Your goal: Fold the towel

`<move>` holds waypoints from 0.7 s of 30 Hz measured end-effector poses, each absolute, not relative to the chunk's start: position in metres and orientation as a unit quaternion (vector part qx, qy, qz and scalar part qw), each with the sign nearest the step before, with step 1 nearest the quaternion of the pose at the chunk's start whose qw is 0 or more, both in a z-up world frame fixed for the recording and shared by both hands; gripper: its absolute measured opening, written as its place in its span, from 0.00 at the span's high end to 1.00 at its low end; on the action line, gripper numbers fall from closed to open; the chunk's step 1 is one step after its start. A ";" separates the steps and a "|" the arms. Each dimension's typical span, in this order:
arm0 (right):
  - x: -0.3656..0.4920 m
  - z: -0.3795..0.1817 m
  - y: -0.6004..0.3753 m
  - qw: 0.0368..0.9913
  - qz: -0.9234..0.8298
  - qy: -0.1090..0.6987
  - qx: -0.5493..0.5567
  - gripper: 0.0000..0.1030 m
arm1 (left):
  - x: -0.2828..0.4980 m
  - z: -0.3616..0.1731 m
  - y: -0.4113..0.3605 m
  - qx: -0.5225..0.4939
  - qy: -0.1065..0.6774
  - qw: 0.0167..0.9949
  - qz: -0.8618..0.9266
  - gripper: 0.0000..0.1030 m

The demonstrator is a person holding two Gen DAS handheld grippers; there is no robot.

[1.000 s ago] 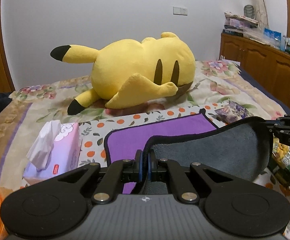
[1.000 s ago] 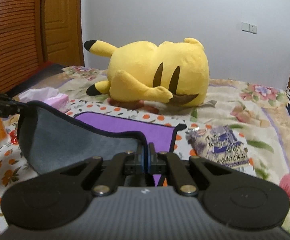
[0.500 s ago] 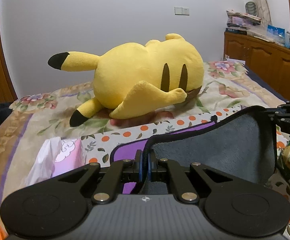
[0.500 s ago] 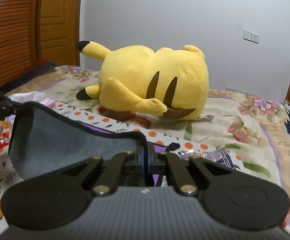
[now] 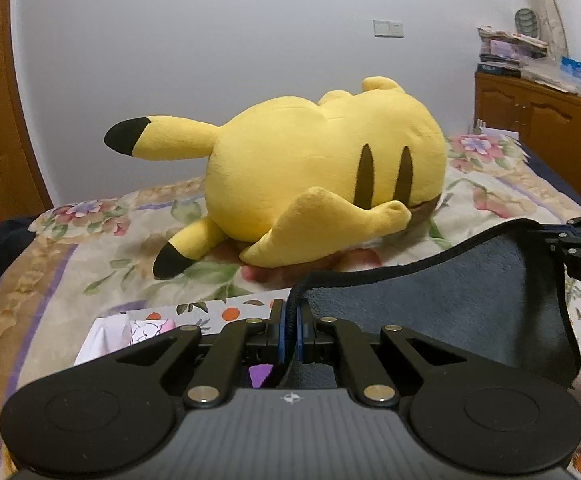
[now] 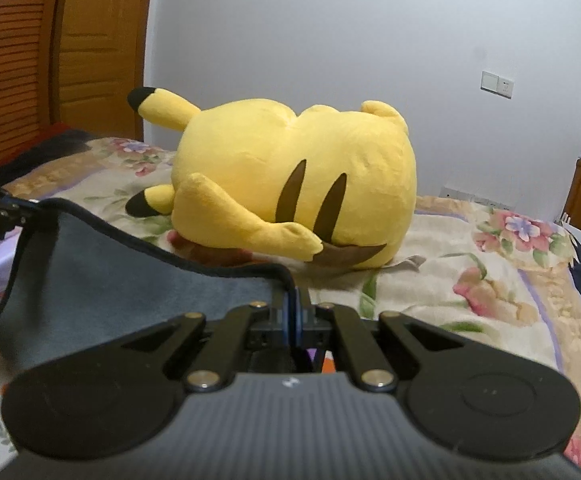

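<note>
Grey towel hangs stretched above the floral bed, one corner pinched in the closed left tongs, another in the closed right tongs, near a yellow plush toy.

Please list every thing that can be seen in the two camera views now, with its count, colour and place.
towel: 1, grey with dark edge, held up between both grippers above the bed
plush toy: 1, yellow with black tips, lying on the bed behind the towel
bed cover: 1, cream with flowers, under everything
tissue pack: 1, white and pink, near left, partly hidden
cabinet: 1, brown wood, far right, clutter on top
wall switch: 1, white, on the wall
left gripper: 1, black, shut on the towel edge
right gripper: 1, black, shut on the towel edge
</note>
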State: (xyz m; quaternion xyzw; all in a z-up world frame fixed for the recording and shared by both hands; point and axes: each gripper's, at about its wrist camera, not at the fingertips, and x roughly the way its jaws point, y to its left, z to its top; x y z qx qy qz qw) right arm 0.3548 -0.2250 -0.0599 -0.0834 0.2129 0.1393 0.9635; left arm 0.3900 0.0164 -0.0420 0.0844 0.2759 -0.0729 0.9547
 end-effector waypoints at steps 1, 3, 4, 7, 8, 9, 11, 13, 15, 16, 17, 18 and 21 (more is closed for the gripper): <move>0.358 -0.062 -0.224 0.964 0.137 0.213 -0.084 0.96 | 0.393 -0.043 0.016 0.085 0.275 0.955 -0.069 0.94; 0.363 -0.065 -0.222 0.964 0.130 0.215 -0.087 0.96 | 0.399 -0.047 0.015 0.087 0.274 0.956 -0.062 0.94; 0.366 -0.067 -0.221 0.964 0.127 0.216 -0.089 0.96 | 0.401 -0.049 0.015 0.087 0.274 0.956 -0.059 0.94; 0.376 -0.075 -0.219 0.962 0.118 0.227 -0.091 0.96 | 0.409 -0.057 0.015 0.086 0.279 0.955 -0.048 0.94; 0.379 -0.077 -0.218 0.962 0.115 0.230 -0.092 0.96 | 0.412 -0.061 0.016 0.084 0.281 0.955 -0.044 0.94; 0.382 -0.080 -0.217 0.961 0.113 0.235 -0.092 0.96 | 0.414 -0.064 0.016 0.083 0.284 0.954 -0.042 0.94; 0.387 -0.086 -0.216 0.959 0.110 0.245 -0.090 0.96 | 0.419 -0.072 0.017 0.083 0.290 0.953 -0.038 0.94; 0.390 -0.092 -0.214 0.956 0.109 0.256 -0.092 0.96 | 0.423 -0.079 0.017 0.083 0.295 0.951 -0.038 0.94; 0.392 -0.098 -0.212 0.954 0.107 0.263 -0.097 0.96 | 0.426 -0.085 0.017 0.087 0.298 0.950 -0.034 0.94; 0.394 -0.100 -0.211 0.952 0.107 0.269 -0.098 0.96 | 0.427 -0.088 0.017 0.088 0.301 0.949 -0.033 0.94; 0.397 -0.103 -0.210 0.950 0.108 0.275 -0.099 0.96 | 0.429 -0.091 0.017 0.091 0.303 0.948 -0.031 0.94; 0.399 -0.104 -0.209 0.948 0.109 0.280 -0.102 0.96 | 0.430 -0.093 0.017 0.093 0.305 0.947 -0.030 0.94; 0.401 -0.107 -0.206 0.945 0.111 0.287 -0.109 0.96 | 0.434 -0.099 0.017 0.097 0.309 0.946 -0.027 0.94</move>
